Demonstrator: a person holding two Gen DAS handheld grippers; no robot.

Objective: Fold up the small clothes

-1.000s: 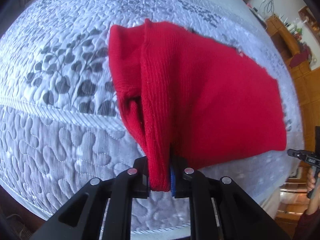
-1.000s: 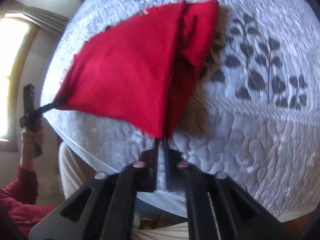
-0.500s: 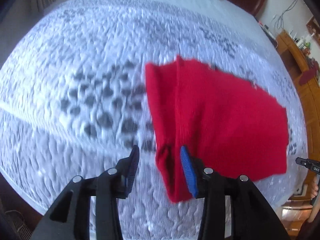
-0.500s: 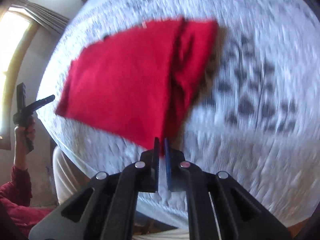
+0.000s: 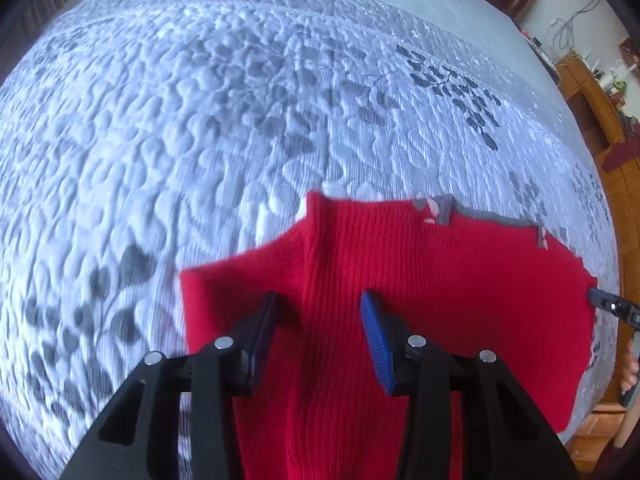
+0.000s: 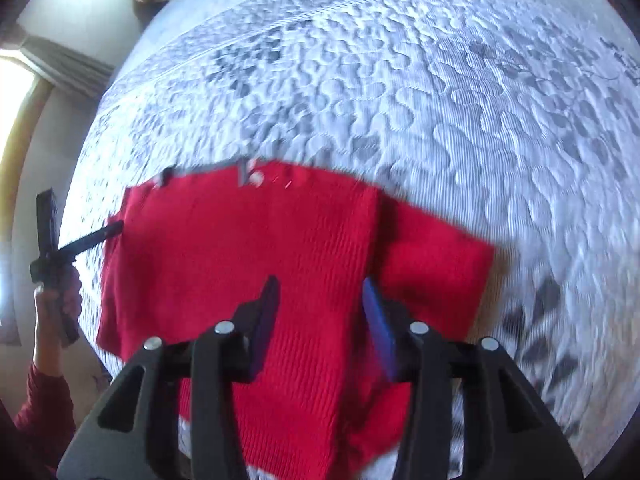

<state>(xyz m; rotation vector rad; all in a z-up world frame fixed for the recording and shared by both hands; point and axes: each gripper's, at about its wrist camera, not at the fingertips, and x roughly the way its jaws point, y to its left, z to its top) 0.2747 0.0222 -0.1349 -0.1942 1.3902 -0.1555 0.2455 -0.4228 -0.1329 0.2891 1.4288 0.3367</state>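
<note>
As the left wrist view looked steeply down, the left gripper point(image 5: 318, 336) stood part open with nothing clamped, its jaws straddling a ribbed fold of the red sweater point(image 5: 440, 300), which lay on the quilted bedspread point(image 5: 200, 120) with its long axis running left to right and most of its body off to the right. While the right wrist view showed the right gripper point(image 6: 320, 320) with jaws opening and gripping nothing, the sweater's fold edge ran near to far between them and its body spread leftward toward the other gripper.
</note>
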